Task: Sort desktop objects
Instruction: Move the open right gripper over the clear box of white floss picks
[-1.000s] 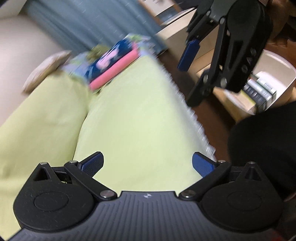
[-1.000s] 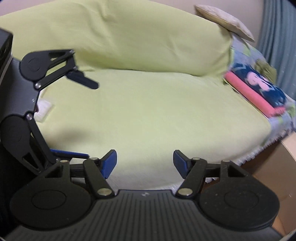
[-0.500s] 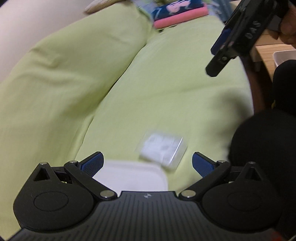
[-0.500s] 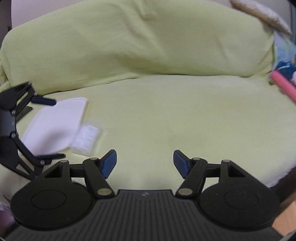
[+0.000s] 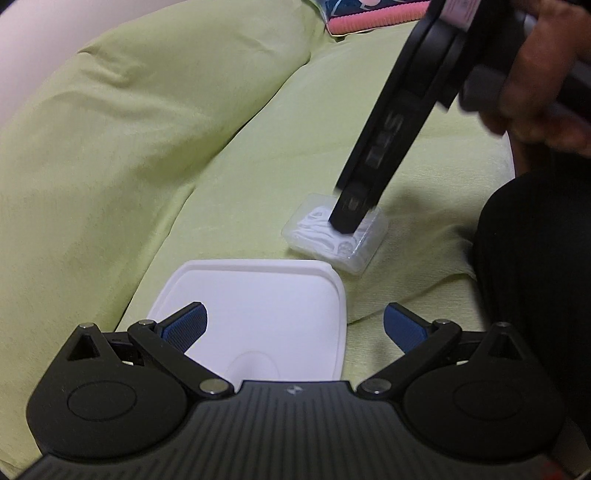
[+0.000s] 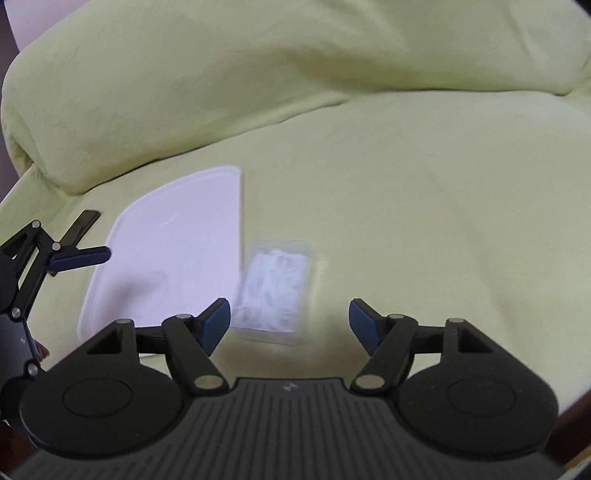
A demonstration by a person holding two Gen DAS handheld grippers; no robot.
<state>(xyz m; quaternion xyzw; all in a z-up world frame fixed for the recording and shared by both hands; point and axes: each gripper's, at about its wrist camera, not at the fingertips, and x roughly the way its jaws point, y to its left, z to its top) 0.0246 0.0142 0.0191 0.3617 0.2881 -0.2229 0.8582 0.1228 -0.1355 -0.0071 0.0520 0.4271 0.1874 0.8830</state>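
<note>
Objects on the sofa numbered two: one white lid (image 5: 258, 314) with rounded corners and one small clear plastic case (image 5: 332, 240), both lying flat on the yellow-green cover (image 5: 184, 147) of the seat. Grippers likewise numbered two. The left gripper (image 5: 295, 326) hovered low over the near part of the lid with its blue pads wide apart and nothing between them. The right gripper (image 6: 288, 323) had its jaws opening, its pads apart just above the near end of the clear case, gripping nothing. That case sat just beside the lid's right edge, close to it though whether the two touched could not be told. It was a shallow transparent rectangle with rounded corners, and inside it lay a tangle of white pieces that looked like coiled cord. In the left wrist view one black finger of the right gripper covered the far part of the case, and the person's hand (image 5: 535, 74) holding that gripper was cut off at the upper right. In the right wrist view the case was blurred, so its contents were hard to make out. A pink and blue item (image 5: 369, 14) at the far end of the sofa was cut off by the frame's top edge.
</note>
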